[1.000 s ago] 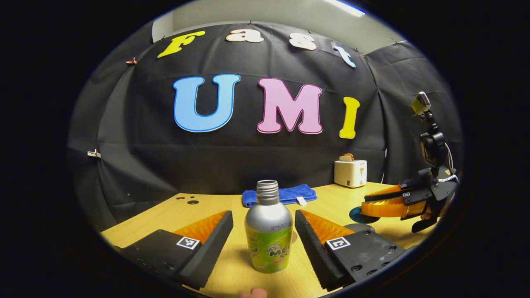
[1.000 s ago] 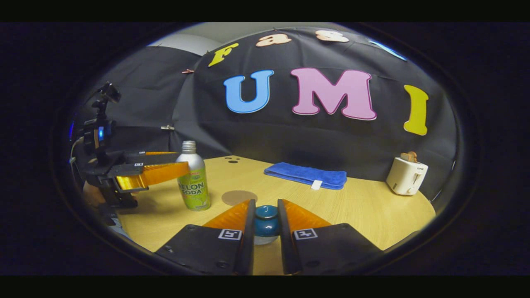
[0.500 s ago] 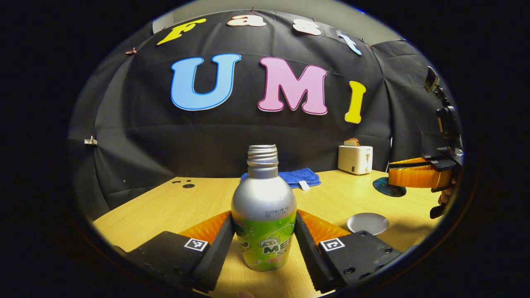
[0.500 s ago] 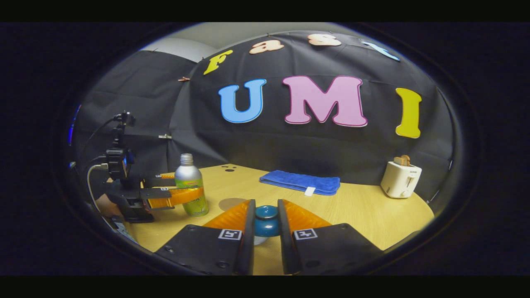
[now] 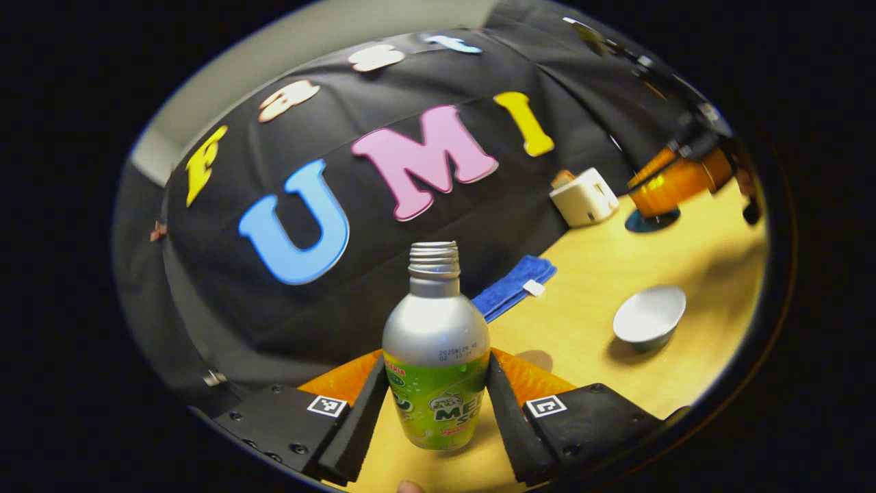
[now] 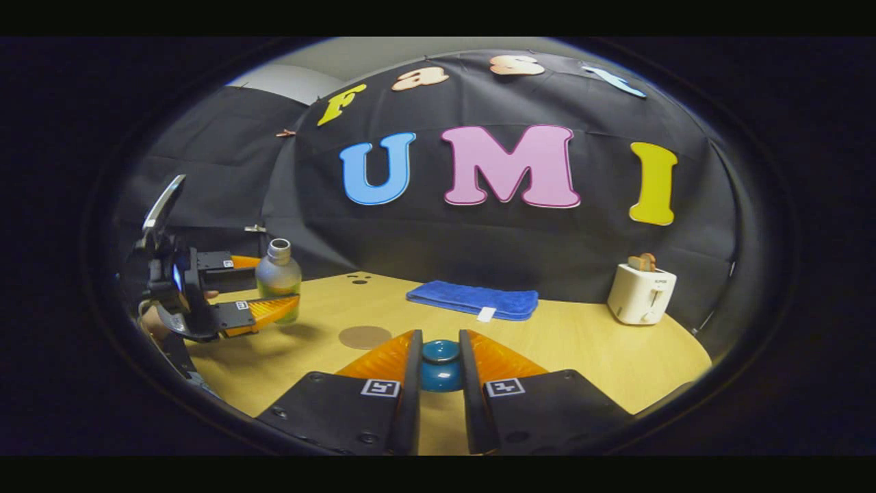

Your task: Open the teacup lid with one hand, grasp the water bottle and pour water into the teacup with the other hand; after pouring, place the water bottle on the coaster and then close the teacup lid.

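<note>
Bottle (image 5: 436,356) clamped between left claw (image 5: 436,411) fingers.

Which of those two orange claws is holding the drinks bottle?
The left claw: its fingers press both sides of the green-and-silver bottle. The right claw grips the blue lid knob.

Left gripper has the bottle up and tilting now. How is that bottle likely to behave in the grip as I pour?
The bottle looks like smooth metal, so it may slip between the left gripper's fingers, which clamp only its lower half. Its neck is uncapped: water likely spills if tilted early, before reaching the teacup. It probably dents if squeezed hard.
</note>
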Available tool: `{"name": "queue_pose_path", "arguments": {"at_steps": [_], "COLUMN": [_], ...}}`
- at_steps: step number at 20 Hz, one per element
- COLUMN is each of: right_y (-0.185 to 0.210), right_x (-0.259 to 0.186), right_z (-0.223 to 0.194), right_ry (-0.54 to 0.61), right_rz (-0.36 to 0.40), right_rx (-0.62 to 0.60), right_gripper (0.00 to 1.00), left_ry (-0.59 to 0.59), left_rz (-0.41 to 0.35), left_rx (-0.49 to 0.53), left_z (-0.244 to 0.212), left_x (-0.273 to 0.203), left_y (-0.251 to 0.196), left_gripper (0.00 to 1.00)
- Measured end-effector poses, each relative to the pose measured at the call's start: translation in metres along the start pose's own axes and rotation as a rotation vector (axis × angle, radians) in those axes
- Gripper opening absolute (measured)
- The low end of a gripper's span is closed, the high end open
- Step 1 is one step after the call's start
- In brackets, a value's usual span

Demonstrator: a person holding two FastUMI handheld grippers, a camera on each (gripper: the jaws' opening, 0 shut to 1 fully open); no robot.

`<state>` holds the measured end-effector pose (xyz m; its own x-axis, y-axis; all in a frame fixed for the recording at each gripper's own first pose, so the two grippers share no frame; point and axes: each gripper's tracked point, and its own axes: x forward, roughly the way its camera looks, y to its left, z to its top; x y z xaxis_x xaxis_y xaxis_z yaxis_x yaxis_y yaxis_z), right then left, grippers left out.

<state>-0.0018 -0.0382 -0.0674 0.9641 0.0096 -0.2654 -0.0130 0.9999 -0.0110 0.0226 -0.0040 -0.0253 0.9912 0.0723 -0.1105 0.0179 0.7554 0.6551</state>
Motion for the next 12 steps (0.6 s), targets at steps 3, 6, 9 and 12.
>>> {"name": "queue_pose_path", "arguments": {"at_steps": [3,6,9,12], "right_y": [-0.016,-0.028,-0.036,-0.040], "right_x": [-0.006,-0.012,-0.015,-0.017], "right_z": [0.006,0.010,0.012,0.013], "right_ry": [-0.013,-0.023,-0.031,-0.035], "right_rz": [-0.027,-0.048,-0.058,-0.062], "right_rx": [0.017,0.028,0.040,0.046], "right_gripper": [0.36,0.35,0.28,0.31], "left_ry": [0.007,0.015,0.022,0.035], "left_rz": [-0.033,-0.084,-0.107,-0.137], "left_rx": [0.213,0.370,0.518,0.623], "left_z": [0.004,0.004,0.004,0.004], "left_x": [0.005,0.010,0.016,0.014], "left_y": [-0.013,-0.031,-0.043,-0.050], "left_gripper": [0.80,0.80,0.80,0.80]}}
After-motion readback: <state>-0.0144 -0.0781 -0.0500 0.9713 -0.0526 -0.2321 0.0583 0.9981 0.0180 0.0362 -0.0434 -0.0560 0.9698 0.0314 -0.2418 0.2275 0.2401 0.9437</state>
